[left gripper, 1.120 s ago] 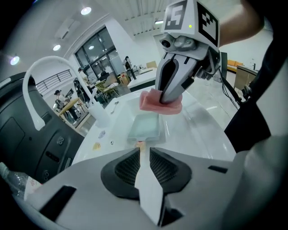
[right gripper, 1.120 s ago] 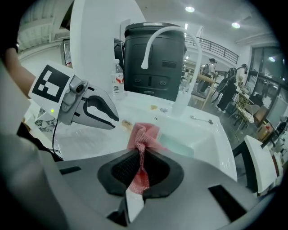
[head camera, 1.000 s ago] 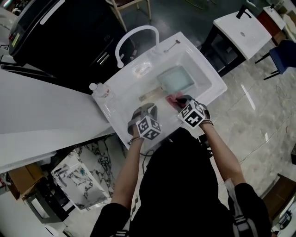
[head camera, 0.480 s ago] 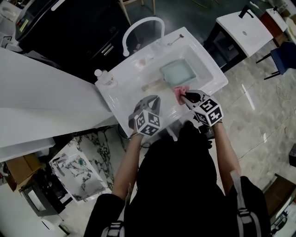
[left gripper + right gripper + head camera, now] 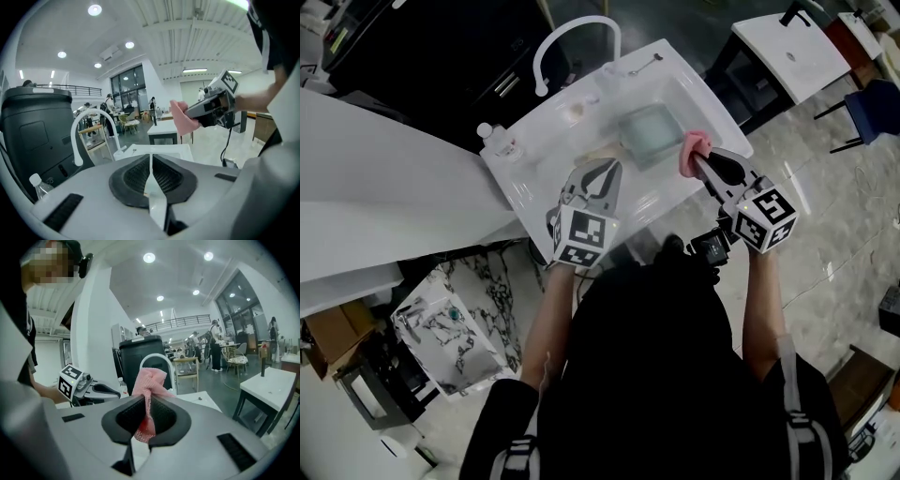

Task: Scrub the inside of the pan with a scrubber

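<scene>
A square pale-green pan (image 5: 649,131) lies in the white sink (image 5: 525,183), with its handle towards the near left. My right gripper (image 5: 700,159) is shut on a pink mesh scrubber (image 5: 693,146), held in the air over the sink's right edge, apart from the pan. In the right gripper view the scrubber (image 5: 149,379) bunches between and above the closed jaws of that gripper (image 5: 146,401). My left gripper (image 5: 612,169) hovers over the sink's front part with its jaws shut and nothing in them. The left gripper view shows that gripper (image 5: 151,158) closed, with the scrubber (image 5: 181,118) held up to the right.
A white arched faucet (image 5: 574,36) stands at the sink's far side, with a small clear bottle (image 5: 499,142) on the left rim. A white counter (image 5: 384,178) runs to the left below a black bin (image 5: 403,47). A white table (image 5: 787,42) stands at the upper right.
Both grippers have come up out of the sink. The right one carried the pink scrubber up and to the right, away from the pan. The left one drew back from the pan's handle.
</scene>
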`<state>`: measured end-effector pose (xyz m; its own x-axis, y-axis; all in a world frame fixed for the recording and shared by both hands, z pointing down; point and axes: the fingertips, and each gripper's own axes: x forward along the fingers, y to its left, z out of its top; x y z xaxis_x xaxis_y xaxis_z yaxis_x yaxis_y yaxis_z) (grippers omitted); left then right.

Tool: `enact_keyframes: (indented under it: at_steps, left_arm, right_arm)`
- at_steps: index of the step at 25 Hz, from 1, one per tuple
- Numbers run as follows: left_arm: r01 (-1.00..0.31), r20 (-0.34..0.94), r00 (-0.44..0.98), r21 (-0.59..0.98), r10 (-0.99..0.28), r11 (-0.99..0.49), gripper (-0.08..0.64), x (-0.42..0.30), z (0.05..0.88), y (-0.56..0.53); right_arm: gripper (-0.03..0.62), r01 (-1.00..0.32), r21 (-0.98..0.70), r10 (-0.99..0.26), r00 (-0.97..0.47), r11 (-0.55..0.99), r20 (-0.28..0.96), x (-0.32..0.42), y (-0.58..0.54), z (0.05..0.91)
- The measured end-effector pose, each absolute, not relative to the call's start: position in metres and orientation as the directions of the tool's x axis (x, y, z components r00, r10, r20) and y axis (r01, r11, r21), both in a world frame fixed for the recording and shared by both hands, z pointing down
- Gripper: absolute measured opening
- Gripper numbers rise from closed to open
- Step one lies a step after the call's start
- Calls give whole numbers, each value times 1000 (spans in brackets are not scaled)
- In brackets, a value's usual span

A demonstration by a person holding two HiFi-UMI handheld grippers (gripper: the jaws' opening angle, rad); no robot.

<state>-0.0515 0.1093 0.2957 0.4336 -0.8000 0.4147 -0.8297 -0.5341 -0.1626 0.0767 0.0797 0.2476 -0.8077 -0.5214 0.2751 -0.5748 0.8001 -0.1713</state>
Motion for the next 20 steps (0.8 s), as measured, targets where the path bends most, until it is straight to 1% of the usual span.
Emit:
enact_keyframes:
  at_steps: [4,7,10,12,15,20]
  left_arm:
    - [-833,301,483,-133,-822,-538,46,-50,243,112]
    - [-839,217,510,-87,-832,-537,46,-54,208,118]
    - [-845,135,523,-42,-841,-533,46,-60,176,127]
    - [-851,86,521,-17,-849,-524,46,-64,157,131]
    - [-856,46,516,-2,-855,-517,46,-69,140,137]
    - [-863,36,504,-14,-863,-504,46,-71,132,148]
  right_arm:
    - [44,-573,-204,-562,-819,794,112,84,82,199]
    - [44,-544,-255,-566,-824,800,-18,83,91,166]
    - [44,-512,-279,-556,-824,813,-108,83,100,144]
    - [44,-493,-275,-543,-827,825,-145,83,104,133]
    - [44,-478,-260,-528,-832,839,-172,83,108,124]
    - [41,-483,-222,-518,-843,847,-144,80,119,132]
